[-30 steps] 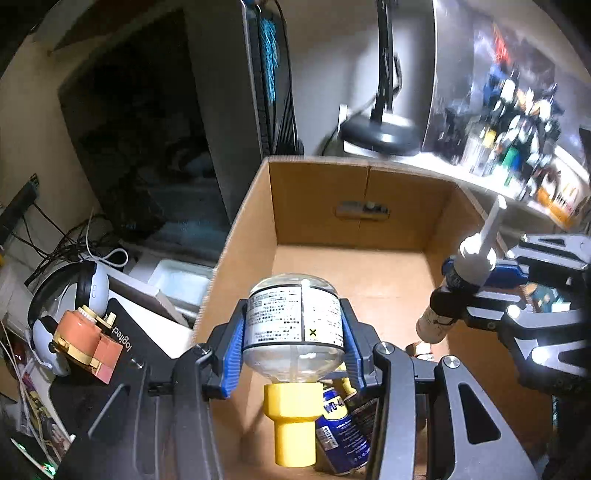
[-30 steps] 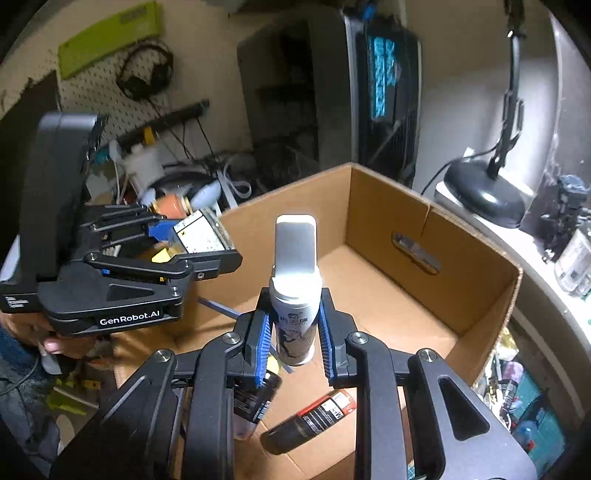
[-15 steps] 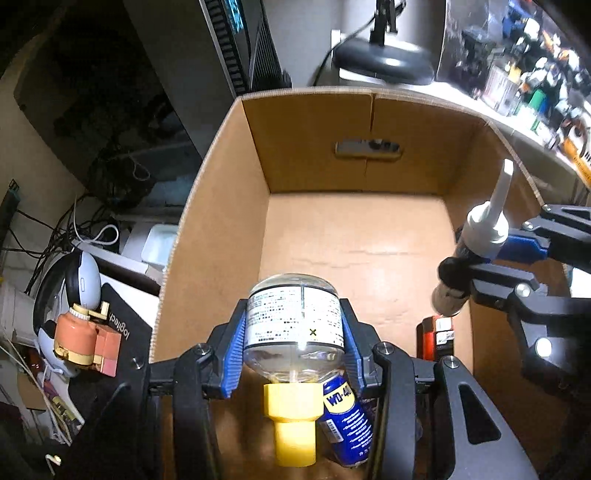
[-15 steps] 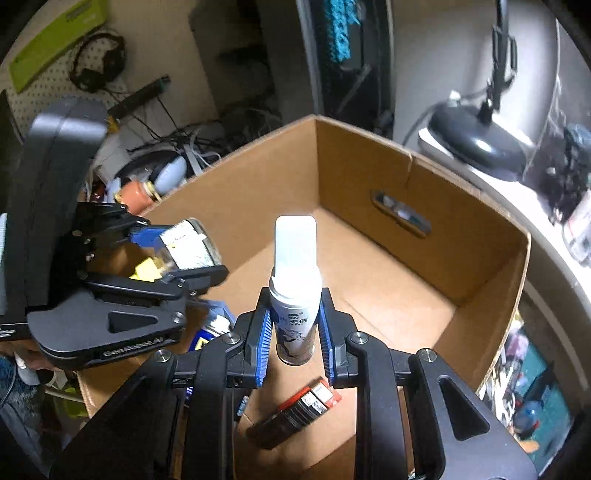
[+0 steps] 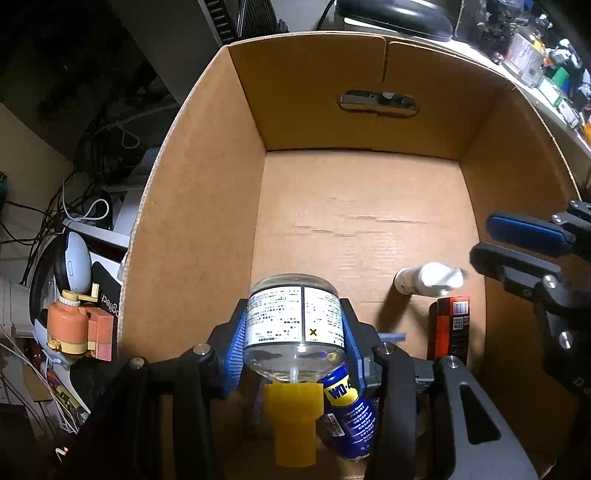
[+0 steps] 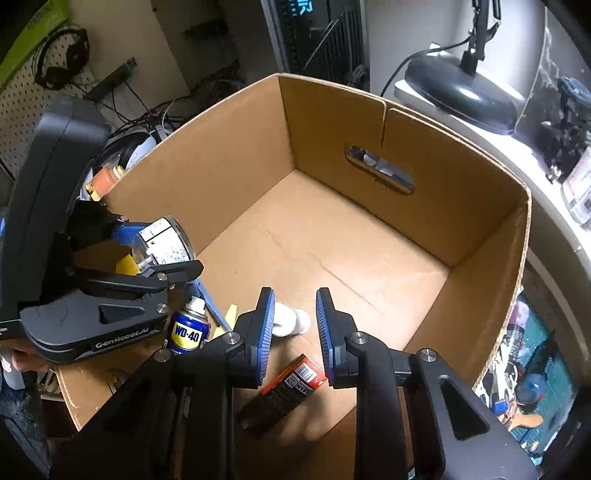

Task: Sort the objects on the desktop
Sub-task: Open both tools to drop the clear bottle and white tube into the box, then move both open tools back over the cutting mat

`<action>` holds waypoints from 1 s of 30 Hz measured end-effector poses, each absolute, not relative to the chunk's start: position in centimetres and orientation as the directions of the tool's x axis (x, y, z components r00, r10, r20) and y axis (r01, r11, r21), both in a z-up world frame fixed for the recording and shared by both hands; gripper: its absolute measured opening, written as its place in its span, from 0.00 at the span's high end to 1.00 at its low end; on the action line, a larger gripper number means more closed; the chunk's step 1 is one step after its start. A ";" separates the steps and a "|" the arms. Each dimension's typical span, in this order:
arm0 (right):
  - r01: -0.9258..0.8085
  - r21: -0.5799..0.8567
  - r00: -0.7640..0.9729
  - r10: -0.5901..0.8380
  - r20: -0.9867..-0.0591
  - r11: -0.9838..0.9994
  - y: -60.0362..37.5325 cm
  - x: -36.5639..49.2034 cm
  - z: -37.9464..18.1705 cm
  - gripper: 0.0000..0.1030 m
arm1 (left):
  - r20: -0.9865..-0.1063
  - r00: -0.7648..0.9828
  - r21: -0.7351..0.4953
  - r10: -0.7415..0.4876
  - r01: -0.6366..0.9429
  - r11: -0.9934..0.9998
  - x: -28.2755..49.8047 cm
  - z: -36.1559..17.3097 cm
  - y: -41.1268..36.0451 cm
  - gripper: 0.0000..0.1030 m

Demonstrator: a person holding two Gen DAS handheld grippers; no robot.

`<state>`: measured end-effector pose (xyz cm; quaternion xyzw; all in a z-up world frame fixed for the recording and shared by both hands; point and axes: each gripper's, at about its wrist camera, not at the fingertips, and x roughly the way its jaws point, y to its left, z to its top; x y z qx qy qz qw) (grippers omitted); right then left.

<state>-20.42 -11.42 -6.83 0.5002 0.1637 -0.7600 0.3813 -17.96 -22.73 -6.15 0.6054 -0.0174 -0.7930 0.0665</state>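
Note:
An open cardboard box (image 5: 192, 206) (image 6: 399, 133) lies below both grippers. My left gripper (image 5: 293, 314) (image 6: 159, 247) is shut on a clear bottle (image 5: 291, 332) (image 6: 168, 240) with a yellow cap, held cap toward me over the box's near left corner. My right gripper (image 6: 295, 299) (image 5: 484, 238) stands open over the box floor with nothing between its blue pads. A white spray bottle (image 5: 424, 280) (image 6: 291, 323) lies on its side on the floor under it. A blue WD-40 can (image 5: 347, 413) (image 6: 188, 328) and a black and red can (image 5: 450, 328) (image 6: 284, 387) also lie inside.
A blue stick (image 6: 212, 306) lies in the box beside the WD-40 can. A black lamp base (image 6: 461, 92) and a computer tower (image 6: 325, 33) stand behind the box. Headphones (image 5: 70, 258), an orange figure (image 5: 74, 328) and cables crowd the left side. Figures fill the right shelf.
The right gripper has let go of the white spray bottle, which now lies on the box floor. Both grippers tilted further down into the box. The left still holds its bottle.

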 end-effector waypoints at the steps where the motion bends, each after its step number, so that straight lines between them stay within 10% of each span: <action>1: 0.744 0.135 -0.209 -0.419 -0.884 -0.655 -11.4 -20.4 -6.7 0.79 | -0.956 -0.262 0.111 -0.129 0.084 -0.990 -17.9 -6.1 -22.7 0.56; 8: 0.738 0.137 -0.243 -0.450 -0.859 -0.661 -10.6 -20.1 -5.8 0.71 | -0.884 -0.404 0.218 -0.234 0.087 -0.972 -16.7 -4.2 -22.1 0.19; 30: 0.771 0.108 -0.478 -0.682 -0.554 -0.628 -2.4 -11.6 3.6 0.55 | -0.465 -0.846 0.210 -0.261 0.181 -0.961 -3.1 5.8 -17.6 0.10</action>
